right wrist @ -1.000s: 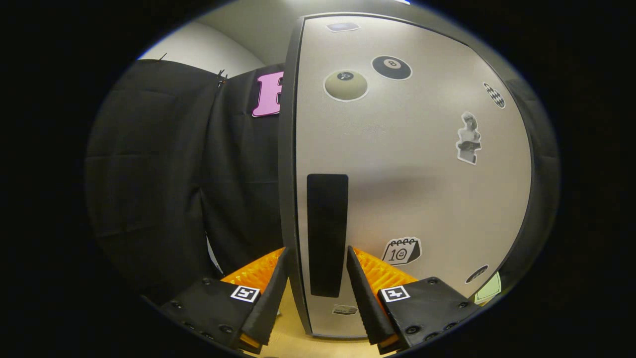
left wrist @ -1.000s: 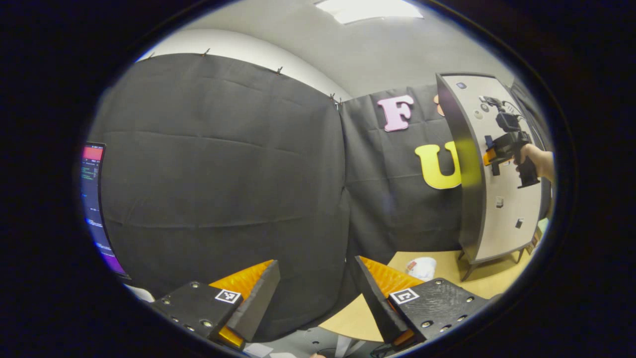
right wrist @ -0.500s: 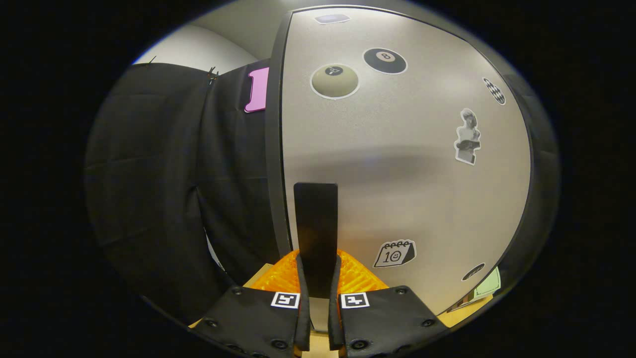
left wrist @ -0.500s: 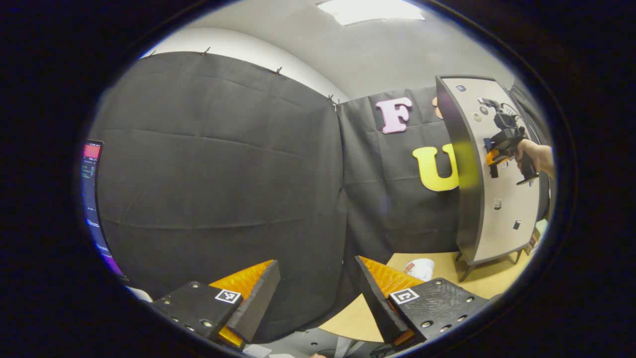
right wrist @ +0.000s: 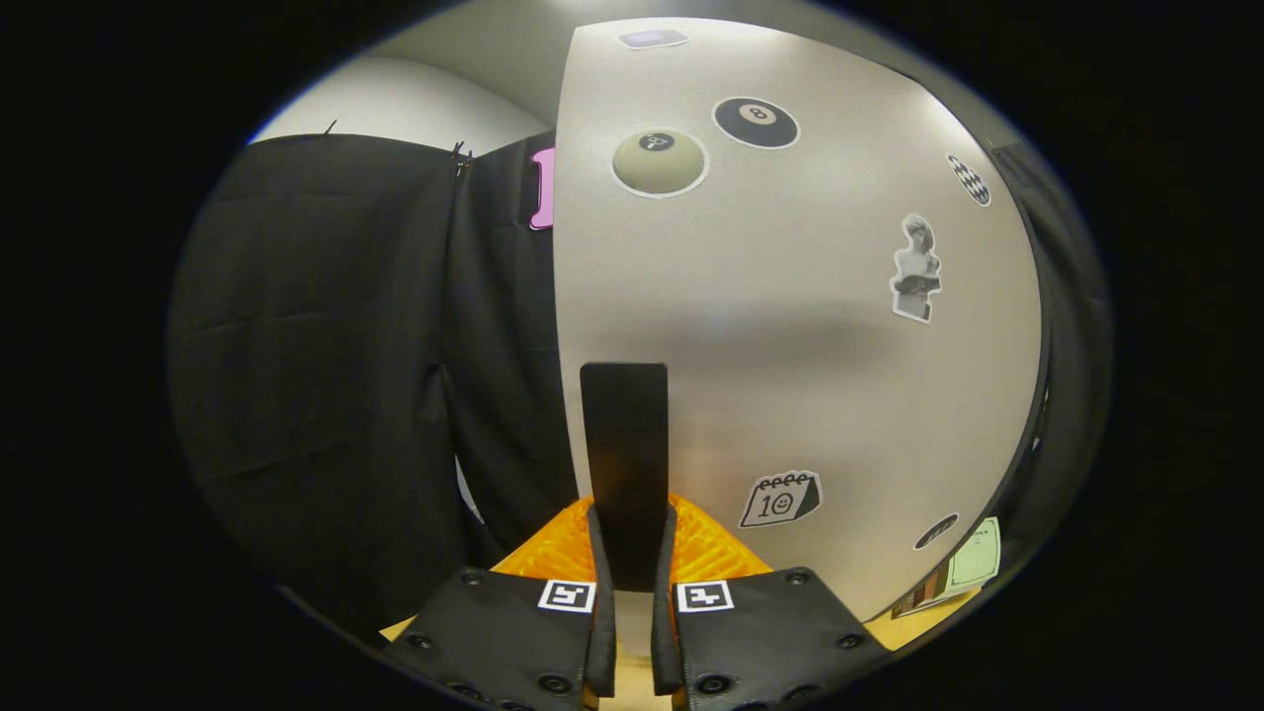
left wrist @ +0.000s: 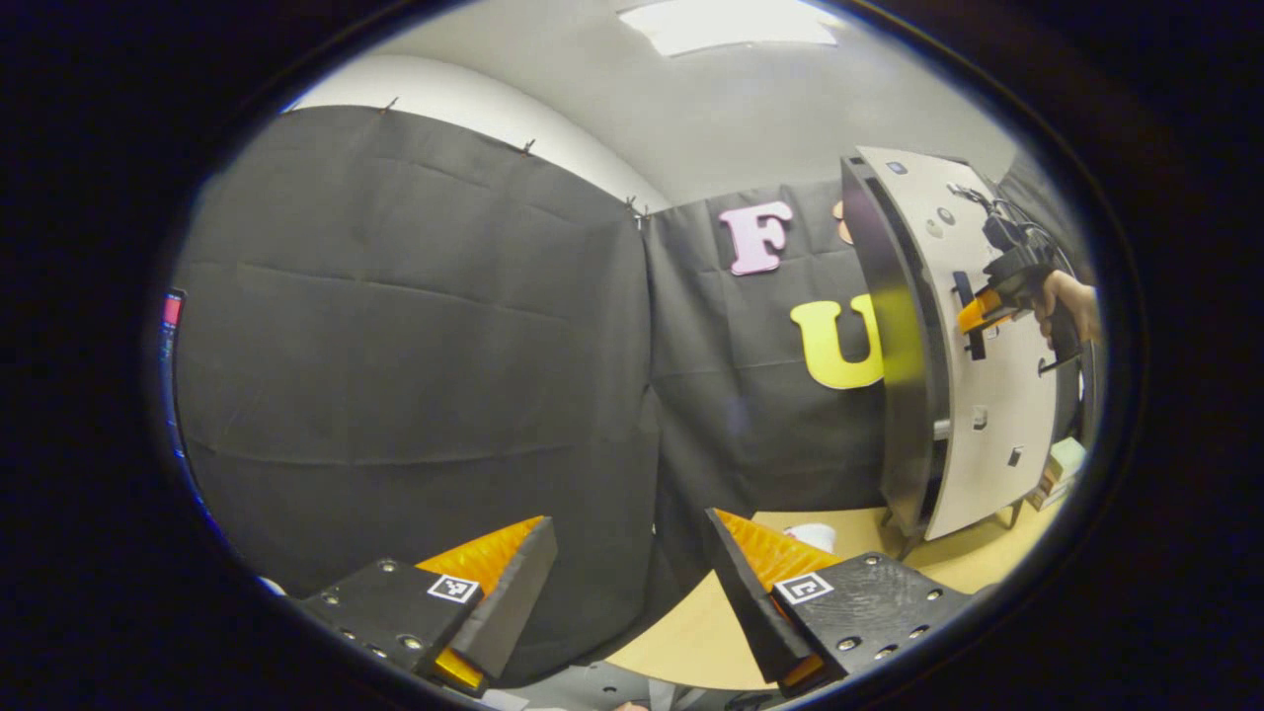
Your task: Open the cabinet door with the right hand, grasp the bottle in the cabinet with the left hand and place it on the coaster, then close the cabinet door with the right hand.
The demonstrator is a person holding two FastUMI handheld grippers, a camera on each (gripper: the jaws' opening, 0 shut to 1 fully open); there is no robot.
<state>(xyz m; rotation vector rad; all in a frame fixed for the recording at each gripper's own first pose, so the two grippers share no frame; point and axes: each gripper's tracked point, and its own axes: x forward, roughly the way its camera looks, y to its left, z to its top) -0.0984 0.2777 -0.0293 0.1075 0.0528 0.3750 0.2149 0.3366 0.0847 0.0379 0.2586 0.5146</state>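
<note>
A bright ceiling panel (left wrist: 729,22) lights the booth evenly; a soft shadow band crosses the door (right wrist: 790,336). Fisheye bends edges; focus is sharp.

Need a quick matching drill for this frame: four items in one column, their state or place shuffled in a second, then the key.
Column 1
1. right gripper
2. left gripper
3. cabinet door
4. black handle

Column 2
A. fingers spread, nothing between them
B. swung slightly ajar from the cabinet body
C. clamped between two fingers
D. shut on the handle

Pairs: 1-D, 2-A, 3-B, 4-C
</note>
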